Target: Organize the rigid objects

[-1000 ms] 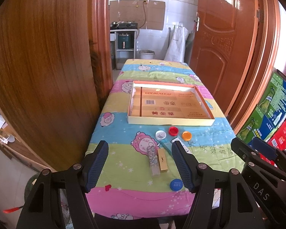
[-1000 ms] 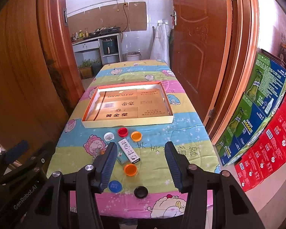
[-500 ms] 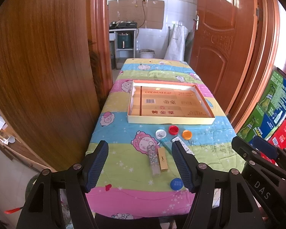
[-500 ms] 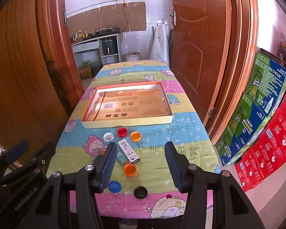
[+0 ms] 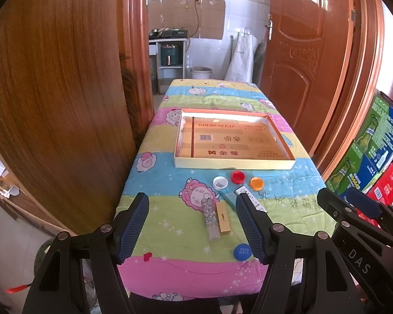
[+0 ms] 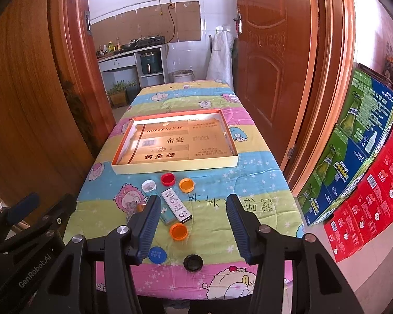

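A long table (image 5: 170, 235) under a striped cartoon cloth runs away from the cameras, and toward its middle lies a shallow cardboard tray (image 5: 233, 164) with a printed brown floor, nothing inside it. Both grippers hang above the near edge with fingers spread wide and gripping nothing: the left gripper (image 5: 192, 225) on the left, the right gripper (image 6: 194, 225) on the right. Between the tray and the near edge the small items lie scattered. A white slim box (image 6: 176, 205) lies at an angle with a teal box (image 6: 167, 216) just beside it on its left; further left a patterned stick (image 5: 211, 221) and a gold stick (image 5: 223, 221) lie side by side. Just near of the tray sit a white cap (image 6: 148, 185), a red cap (image 6: 168, 178) and an orange cap (image 6: 186, 184) in a row. Nearer still are a second orange cap (image 6: 178, 231), a blue cap (image 6: 157, 254) and a black cap (image 6: 193, 262) close to the near edge.
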### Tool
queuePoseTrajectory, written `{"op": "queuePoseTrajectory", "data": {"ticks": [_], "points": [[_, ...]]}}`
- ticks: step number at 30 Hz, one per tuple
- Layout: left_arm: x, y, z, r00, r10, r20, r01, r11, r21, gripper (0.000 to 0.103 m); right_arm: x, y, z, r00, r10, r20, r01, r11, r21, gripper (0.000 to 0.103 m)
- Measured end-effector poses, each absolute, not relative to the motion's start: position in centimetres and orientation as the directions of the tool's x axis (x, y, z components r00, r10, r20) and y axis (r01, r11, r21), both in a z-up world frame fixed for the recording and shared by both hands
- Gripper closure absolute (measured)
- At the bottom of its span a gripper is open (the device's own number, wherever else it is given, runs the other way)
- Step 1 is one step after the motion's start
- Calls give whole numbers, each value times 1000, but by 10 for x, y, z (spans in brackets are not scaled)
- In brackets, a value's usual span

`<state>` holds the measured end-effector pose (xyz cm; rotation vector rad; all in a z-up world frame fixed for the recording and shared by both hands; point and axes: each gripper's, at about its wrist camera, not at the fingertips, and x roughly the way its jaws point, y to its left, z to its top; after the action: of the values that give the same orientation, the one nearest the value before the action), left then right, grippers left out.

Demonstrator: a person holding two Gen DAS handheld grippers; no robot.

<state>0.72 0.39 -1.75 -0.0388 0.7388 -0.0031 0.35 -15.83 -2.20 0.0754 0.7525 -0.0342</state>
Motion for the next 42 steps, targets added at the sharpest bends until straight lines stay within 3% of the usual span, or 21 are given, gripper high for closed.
{"op": "queuePoseTrajectory", "data": {"ticks": [27,31,42], "points": [[10,3,-24,728,-24,-685,-2,999,-38,32,1,-160,-30,722,-5,-692,61,997,57,52],[11,2,-29,724,-35,-689,11,999,-38,32,-3,-158,-35,740,-37,-672,55,998,5,52],[10,-7,-71,701,-115,-703,93,993,-70,32,-17,-171,-81,701,63,-710,-44,998,45,52]]}}
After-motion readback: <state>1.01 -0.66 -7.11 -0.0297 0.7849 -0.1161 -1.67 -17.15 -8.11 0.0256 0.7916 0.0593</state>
